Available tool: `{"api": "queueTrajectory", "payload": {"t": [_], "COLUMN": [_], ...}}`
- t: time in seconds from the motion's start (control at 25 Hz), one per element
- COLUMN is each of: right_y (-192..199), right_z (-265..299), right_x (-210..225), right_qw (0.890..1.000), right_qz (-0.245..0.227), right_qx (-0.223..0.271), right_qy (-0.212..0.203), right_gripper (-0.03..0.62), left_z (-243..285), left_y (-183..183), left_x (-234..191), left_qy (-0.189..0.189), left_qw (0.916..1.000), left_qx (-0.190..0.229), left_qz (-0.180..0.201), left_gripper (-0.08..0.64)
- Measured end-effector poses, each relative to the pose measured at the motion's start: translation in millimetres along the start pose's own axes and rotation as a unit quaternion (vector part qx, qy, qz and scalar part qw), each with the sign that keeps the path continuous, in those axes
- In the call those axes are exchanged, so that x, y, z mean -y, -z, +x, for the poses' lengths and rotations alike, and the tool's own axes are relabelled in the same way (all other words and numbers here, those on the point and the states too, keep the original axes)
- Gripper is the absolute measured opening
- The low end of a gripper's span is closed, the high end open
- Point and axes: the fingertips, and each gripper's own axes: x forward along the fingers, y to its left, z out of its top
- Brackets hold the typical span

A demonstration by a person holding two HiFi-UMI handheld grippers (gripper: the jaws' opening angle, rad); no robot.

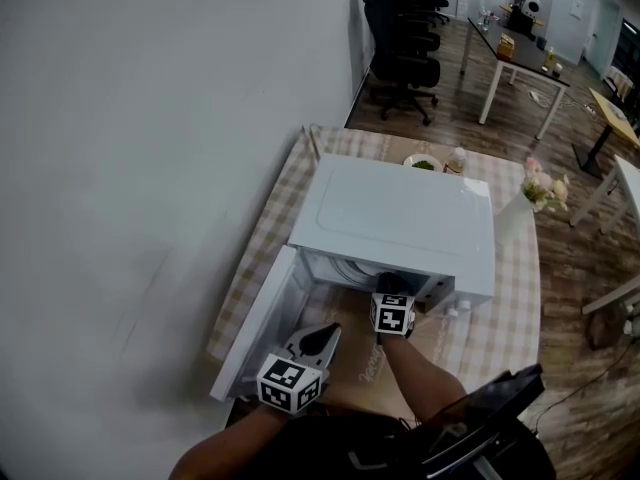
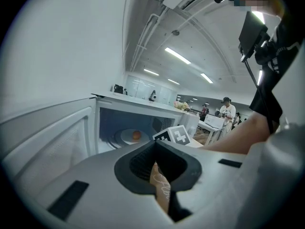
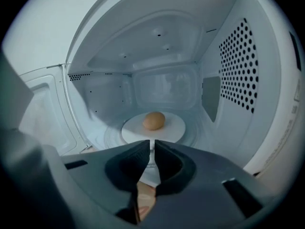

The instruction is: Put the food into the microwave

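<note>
A white microwave [image 1: 400, 218] stands on the checked table with its door [image 1: 262, 318] swung open to the left. Inside, a brown round food item [image 3: 154, 120] rests on a white plate [image 3: 176, 128] on the turntable; the left gripper view also shows the food [image 2: 136, 135]. My right gripper [image 3: 152, 147] reaches into the oven's mouth. Its jaws are shut with nothing between them, the tips just short of the plate's near rim. My left gripper [image 1: 330, 330] hovers in front of the open door, also shut and empty [image 2: 155, 144].
A vase of flowers [image 1: 535, 193] stands right of the microwave. A plate of green food [image 1: 423, 163] and a small bottle [image 1: 458, 158] sit behind it. A bare wall runs along the left. Office chairs [image 1: 405, 28] and desks fill the room beyond.
</note>
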Motion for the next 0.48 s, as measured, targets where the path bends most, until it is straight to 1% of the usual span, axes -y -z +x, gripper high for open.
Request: {"api": "queueTrajectory", "payload": {"t": [0.28,0.4,0.48], "right_y": [-4,-5,-6], "right_z": [-12,-25,-37], "right_x": [-10,-18,-23], "right_qw": [1.000,0.998,0.996], "right_qz": [0.013,0.025,0.029], "right_qx": [0.012,0.023,0.029], "right_qy": [-0.023,-0.049,-0.073], "right_gripper": [0.038,0.038,0.037], "left_z": [-6,-6,-7], "left_y": [-4,-5,-8], "left_x": [-2,3,13], "left_qy": [-0.019,-0.018,-0.004], "left_qw": [0.9997,0.9997,0.9997], "left_qx": [0.011,0.015,0.022], "left_qz": [0.000,0.009,0.014], "left_gripper": [0.008,0.008,0.008]}}
